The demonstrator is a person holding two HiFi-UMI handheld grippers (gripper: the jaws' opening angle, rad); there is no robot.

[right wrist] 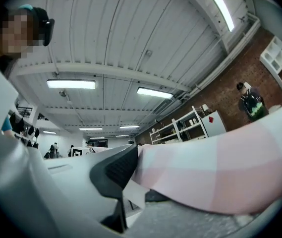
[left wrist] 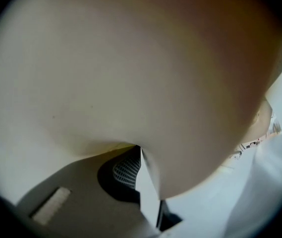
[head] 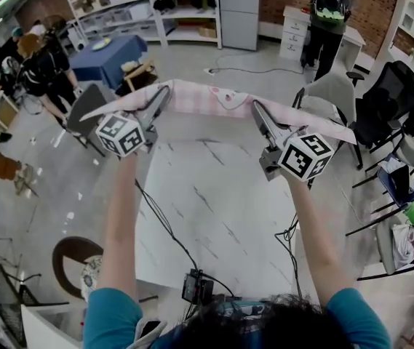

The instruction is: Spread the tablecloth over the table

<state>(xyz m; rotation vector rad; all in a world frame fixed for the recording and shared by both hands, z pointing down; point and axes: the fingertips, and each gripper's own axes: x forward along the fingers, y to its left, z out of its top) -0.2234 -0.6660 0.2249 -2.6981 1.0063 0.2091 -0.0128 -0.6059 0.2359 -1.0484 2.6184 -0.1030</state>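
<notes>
A pink checked tablecloth (head: 199,97) hangs stretched in the air between my two grippers, above the far edge of the white marble-look table (head: 214,209). My left gripper (head: 161,99) is shut on the cloth's left part. In the left gripper view the tablecloth (left wrist: 131,73) fills nearly everything, bunched over the jaws of the left gripper (left wrist: 140,155), with one dark ribbed pad (left wrist: 126,170) showing. My right gripper (head: 257,111) is shut on the right part of the cloth. There the pink checked tablecloth (right wrist: 220,172) runs off to the right from the right gripper (right wrist: 137,175).
Chairs stand around the table: a grey one (head: 83,111) at the left, another (head: 330,93) and a black one (head: 385,97) at the right. A black cable (head: 164,220) crosses the tabletop. People stand at the far left (head: 46,71) and back right (head: 329,17). A blue-covered table (head: 108,57) is behind.
</notes>
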